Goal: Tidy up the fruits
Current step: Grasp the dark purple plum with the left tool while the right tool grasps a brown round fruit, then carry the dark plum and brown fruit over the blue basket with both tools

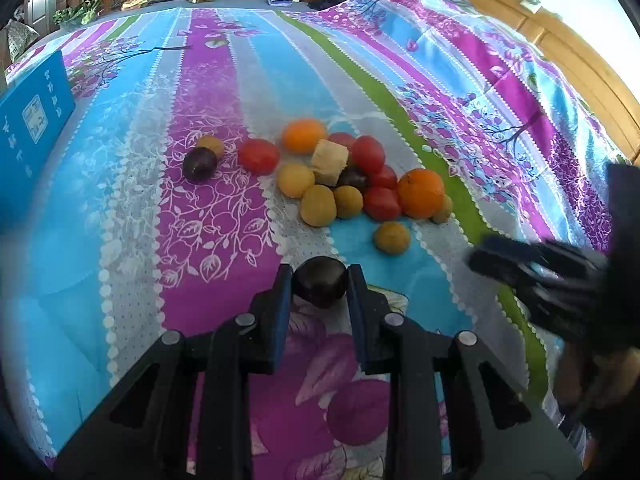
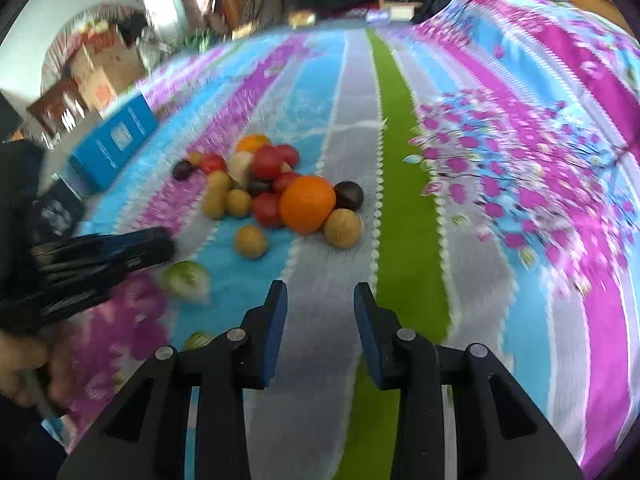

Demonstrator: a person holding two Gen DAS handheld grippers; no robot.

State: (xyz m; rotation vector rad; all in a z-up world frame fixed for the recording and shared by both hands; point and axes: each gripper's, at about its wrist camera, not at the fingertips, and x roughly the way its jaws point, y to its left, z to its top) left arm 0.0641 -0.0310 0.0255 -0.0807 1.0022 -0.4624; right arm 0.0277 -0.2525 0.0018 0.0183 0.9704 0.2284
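Observation:
My left gripper [image 1: 320, 280] is shut on a dark purple plum [image 1: 320, 282], held low over the striped floral cloth [image 1: 216, 216], in front of the fruit pile. The pile holds an orange [image 1: 421, 193], red tomatoes [image 1: 259, 156], yellow round fruits [image 1: 318, 205], another dark plum [image 1: 200, 164] and a pale cut chunk [image 1: 329, 162]. My right gripper [image 2: 320, 300] is open and empty, in front of the pile; its view is blurred. There the orange [image 2: 307, 204], a dark plum [image 2: 349, 196] and a yellow fruit [image 2: 343, 228] are nearest. The left gripper [image 2: 132, 248] shows at its left.
A blue box [image 1: 32, 128] stands at the left on the cloth, also in the right wrist view [image 2: 114, 142]. The cloth rises in a fold at the right [image 1: 500, 80]. Clutter and clothes lie beyond the far edge. The right gripper [image 1: 520, 258] shows blurred at the right.

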